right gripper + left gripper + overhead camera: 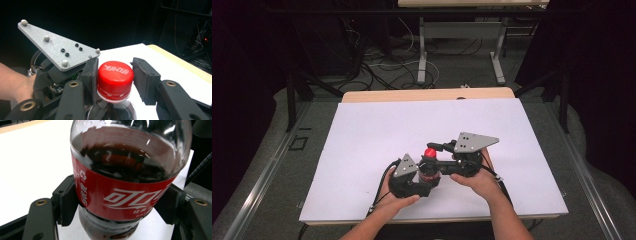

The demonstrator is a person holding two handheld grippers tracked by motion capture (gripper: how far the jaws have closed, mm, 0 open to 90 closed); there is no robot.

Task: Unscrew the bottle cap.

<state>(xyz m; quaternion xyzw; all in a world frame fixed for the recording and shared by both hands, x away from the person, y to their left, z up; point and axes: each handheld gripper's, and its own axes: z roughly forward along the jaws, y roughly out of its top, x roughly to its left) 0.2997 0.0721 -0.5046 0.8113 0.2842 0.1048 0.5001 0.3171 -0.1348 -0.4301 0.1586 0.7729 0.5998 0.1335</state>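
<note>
While the cola bottle (pixel 125 195) was held upright near the desk's (pixel 362 135) front edge, clamped at its red label by the left gripper (pixel 117 205), its ribbed red plastic cap (pixel 115 77) was bracketed by the right gripper (pixel 114 75), whose jaws were seen parted, with one gap visible.

**Clearance: open sheet all round, one crowded cluster at lower centre**

The white sheet (pixel 377 130) lies bare across the upper, left and right parts of the table in the high view; passage there is unobstructed. The sole obstruction sits at lower centre: an upright cola bottle (pixel 430 167) with the left gripper (pixel 428 176) clamped on its body and the right gripper (pixel 432 148) around its red cap (pixel 115 78). In the right gripper view one jaw touches the cap; a narrow gap separates the other. Both forearms block the bottom edge.
</note>
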